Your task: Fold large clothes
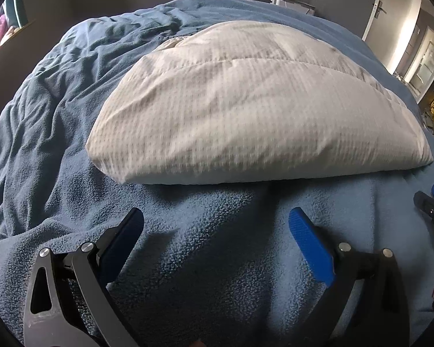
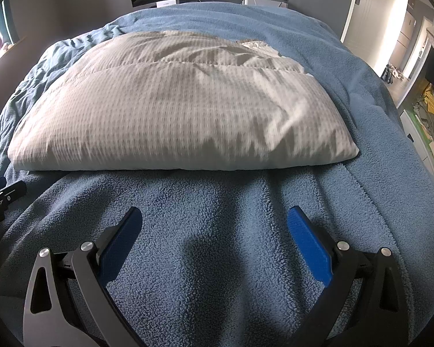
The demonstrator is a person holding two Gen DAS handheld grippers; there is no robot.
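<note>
Pale checked cloth (image 2: 170,107) lay folded mid-frame on the blue fleece bed (image 2: 217,208) — seemingly nearly done; both the left hand-held gripper (image 1: 217,225) and the right hand-held gripper (image 2: 215,225) gaped wide, empty.

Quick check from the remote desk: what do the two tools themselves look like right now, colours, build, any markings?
Both match. The left tool has two flat fingers with ribbed blue pads, carried on black linkage arms with round silver pivot pins and triangular cut-outs. The right tool is built the same: blue pads, black arms, silver pins. No cables or sleeves show; white marks on the left tool's side are unreadable.
</note>
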